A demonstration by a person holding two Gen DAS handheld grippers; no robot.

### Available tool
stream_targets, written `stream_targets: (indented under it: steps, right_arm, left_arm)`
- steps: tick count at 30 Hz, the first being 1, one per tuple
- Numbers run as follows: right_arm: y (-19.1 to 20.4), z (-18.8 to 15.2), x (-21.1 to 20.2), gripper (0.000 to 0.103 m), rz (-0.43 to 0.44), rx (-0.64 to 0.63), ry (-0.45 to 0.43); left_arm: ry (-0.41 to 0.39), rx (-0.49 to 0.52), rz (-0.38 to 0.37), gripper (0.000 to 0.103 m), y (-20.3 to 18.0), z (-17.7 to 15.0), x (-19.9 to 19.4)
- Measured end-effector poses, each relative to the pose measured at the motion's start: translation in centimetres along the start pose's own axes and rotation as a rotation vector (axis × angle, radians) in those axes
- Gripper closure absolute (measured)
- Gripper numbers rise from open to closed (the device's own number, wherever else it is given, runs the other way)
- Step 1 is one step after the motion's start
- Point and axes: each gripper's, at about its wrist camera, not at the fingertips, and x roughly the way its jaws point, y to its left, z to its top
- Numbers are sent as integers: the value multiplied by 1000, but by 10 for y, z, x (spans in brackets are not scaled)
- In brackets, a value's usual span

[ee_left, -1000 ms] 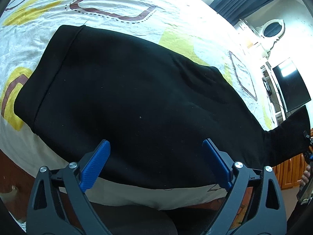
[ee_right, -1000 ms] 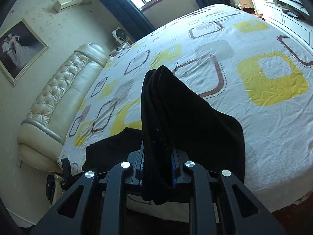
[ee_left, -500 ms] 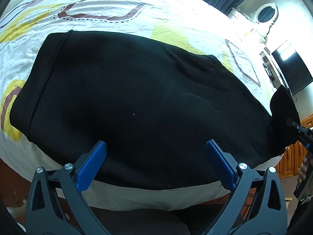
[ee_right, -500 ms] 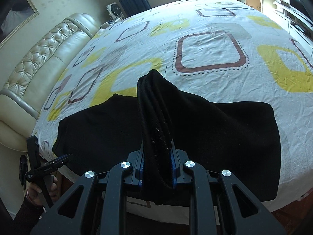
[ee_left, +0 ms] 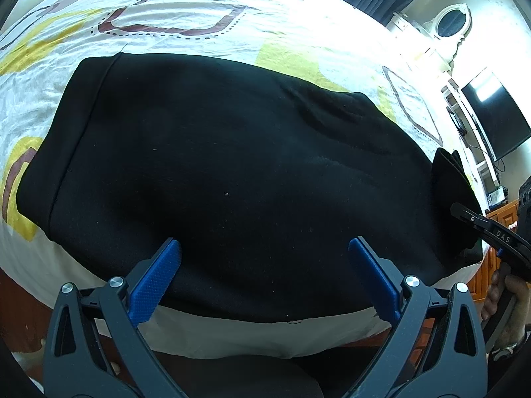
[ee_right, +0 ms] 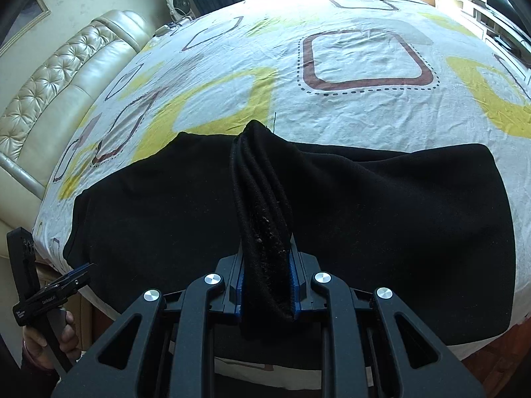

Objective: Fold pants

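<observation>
Black pants (ee_left: pixel 232 172) lie folded flat across the near edge of the bed (ee_left: pixel 186 3). My left gripper (ee_left: pixel 265 265) hovers just above their near edge, jaws wide open, nothing between the blue pads (ee_left: pixel 156 282). My right gripper (ee_right: pixel 267 285) is shut on a bunched, layered end of the pants (ee_right: pixel 262 199), which stands up from the jaws over the spread cloth (ee_right: pixel 415 232). In the left wrist view the right gripper (ee_left: pixel 478 229) shows at the right edge, with the raised cloth end (ee_left: pixel 448 192) in it. The left gripper (ee_right: pixel 71 277) appears low at the left of the right wrist view.
The bed sheet (ee_right: pixel 365 59) is white with yellow and brown square patterns. A cream tufted headboard (ee_right: pixel 59 76) runs along the left. A small fan (ee_right: pixel 179 3) sits behind the bed. A dark screen (ee_left: pixel 494 112) and white shelves stand to the right. A person's hand (ee_left: pixel 504 301) grips the right handle.
My right gripper has come down and in toward the bed with the pants end, laying the lifted cloth over the spread part. The left gripper stayed almost still, open.
</observation>
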Motion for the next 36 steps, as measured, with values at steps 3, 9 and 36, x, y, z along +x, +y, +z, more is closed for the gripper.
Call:
stream_targets:
  steps: [3, 9, 36]
  right_arm:
    - [5, -3, 7, 82, -16, -1, 0]
    - [12, -10, 15, 75, -10, 8, -2]
    - [-226, -72, -59, 29, 423, 509, -58]
  left_arm:
    - [1, 7, 5, 3, -2, 0, 0]
    - [1, 10, 7, 3, -1, 0, 1]
    - [-2, 55, 36, 3, -7, -3, 3]
